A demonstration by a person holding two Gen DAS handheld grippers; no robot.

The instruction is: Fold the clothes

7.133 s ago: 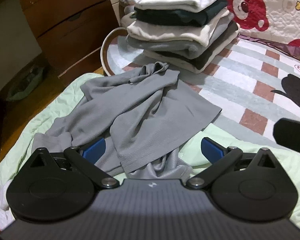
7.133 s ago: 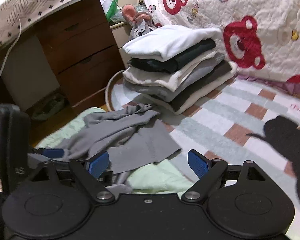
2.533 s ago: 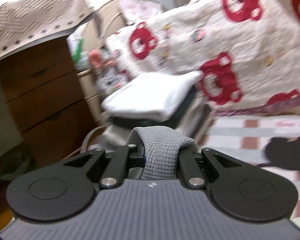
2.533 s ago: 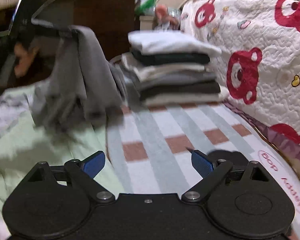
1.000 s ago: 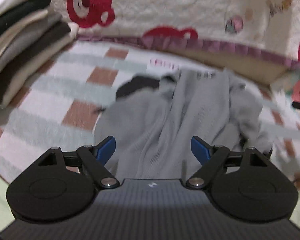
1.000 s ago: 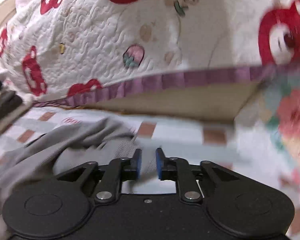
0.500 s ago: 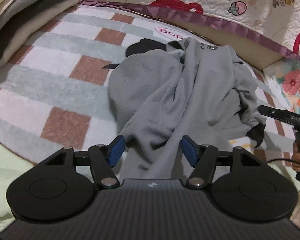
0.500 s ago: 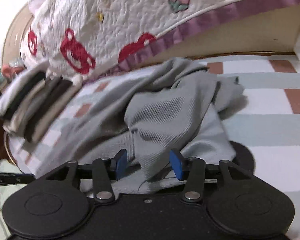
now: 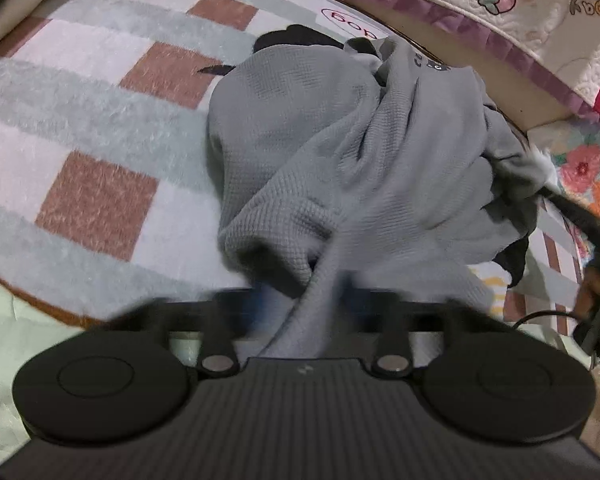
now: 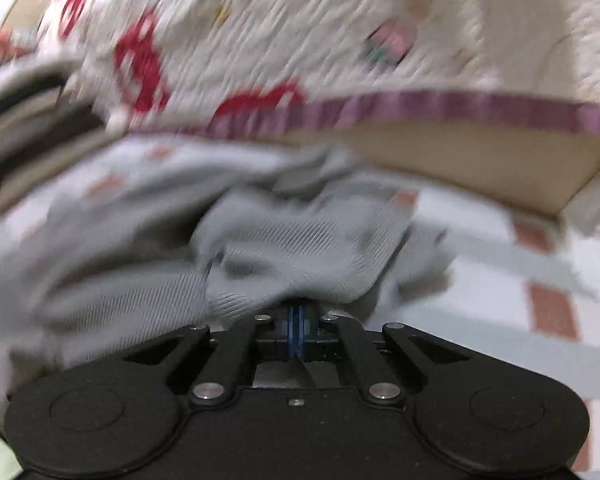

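Grey garment [image 9: 340,168] is lying bunched on the checked blanket [image 9: 100,128]. Left gripper [image 9: 304,300] fingers are closing on a fold; right gripper [image 10: 296,320] fingers are pinched shut at its edge. Confirm both bites, then spread evenly.

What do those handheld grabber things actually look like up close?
Each is matte black plastic. The right gripper has two round side discs, linkage bars with silver pivot screws and blue finger pads. The left gripper looks alike, with a ribbed top bearing a small pale mark.
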